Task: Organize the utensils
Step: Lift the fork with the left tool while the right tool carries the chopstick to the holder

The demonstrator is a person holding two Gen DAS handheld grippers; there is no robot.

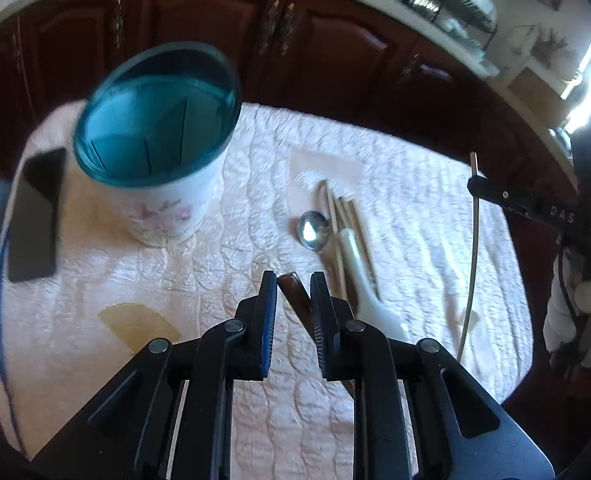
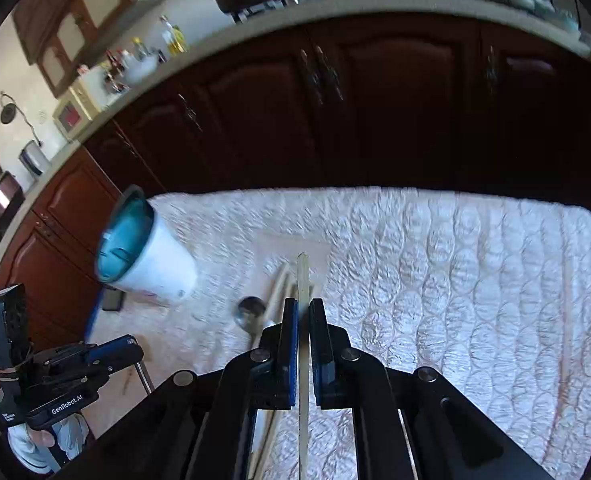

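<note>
A white flowered cup [image 1: 163, 208] with a teal inside stands at the table's far left, and it also shows in the right wrist view [image 2: 163, 268]. My left gripper [image 1: 293, 280] is shut on a brown utensil handle [image 1: 295, 296], lifted above the cloth. My right gripper [image 2: 304, 304] is shut on a thin pale chopstick [image 2: 303, 272], also off the table. On the cloth between them lie a metal spoon [image 1: 313, 230], several chopsticks [image 1: 337, 216] and a white-handled utensil [image 1: 361, 276]. In the left wrist view the right gripper [image 1: 474, 184] holds the chopstick [image 1: 472, 264] upright.
A black phone [image 1: 35, 216] lies left of the cup near the table's edge. A tan fan-shaped paper [image 1: 139, 326] lies on the white quilted cloth [image 2: 455, 280]. Dark wooden cabinets [image 2: 375, 112] stand beyond the table. The other handheld gripper [image 2: 135, 350] is at lower left.
</note>
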